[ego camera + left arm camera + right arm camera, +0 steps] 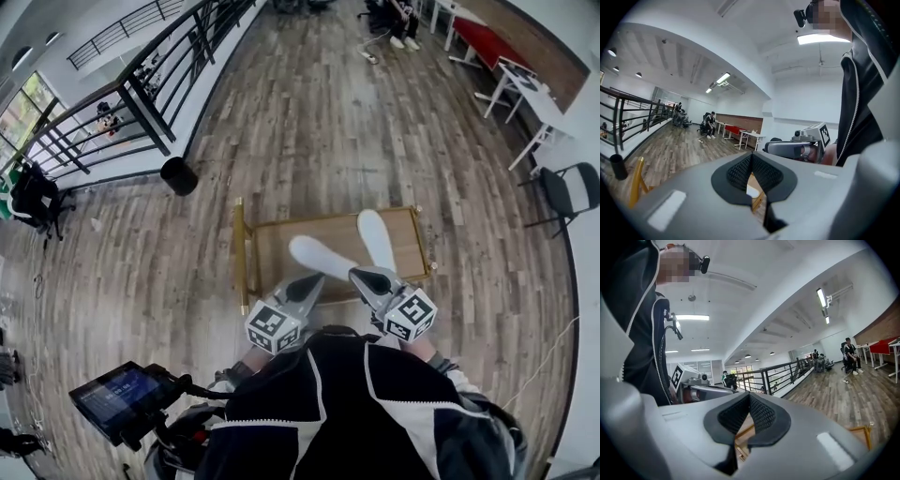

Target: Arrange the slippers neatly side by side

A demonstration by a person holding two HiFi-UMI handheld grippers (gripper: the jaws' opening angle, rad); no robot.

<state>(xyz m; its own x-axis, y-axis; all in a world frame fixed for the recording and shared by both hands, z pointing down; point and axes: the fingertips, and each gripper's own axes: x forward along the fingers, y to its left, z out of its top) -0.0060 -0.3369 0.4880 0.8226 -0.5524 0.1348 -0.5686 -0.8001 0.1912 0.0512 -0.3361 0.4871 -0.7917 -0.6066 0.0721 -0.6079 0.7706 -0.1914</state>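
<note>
Jacket (347,403): dark fabric with white stripes, seen nearest, at the bottom of the head view.
Screen (117,394): a flat, dark-framed panel with a lit blue face, seen near left on a black mount.
Left tool (307,284): a grey, smooth shell with a marker cube at its near end. In the left gripper view (751,161) the black ribbed pads are seen pressed together with nothing between them.
Right tool (366,278): the same grey build. In the right gripper view (749,404) the pads are seen closed on each other and nothing is held.
Surface (277,248): a low rectangular wooden top in a gold-coloured frame, just beyond both tool tips.
Left slipper (319,253): white, long and rounded, laid slantwise on the surface.
Right slipper (377,236): white, the same shape, laid nearly straight from near to far. The two are set in a V, close at the near ends and spread at the far ends. Contact with the tool tips cannot be told.
Floor (309,122): grey-brown wooden planks.
Bin (178,175): black and round, far left of the surface. Its contents cannot be made out.
Railing (141,103): black metal bars, far left.
Chair (570,192): black, far right.
</note>
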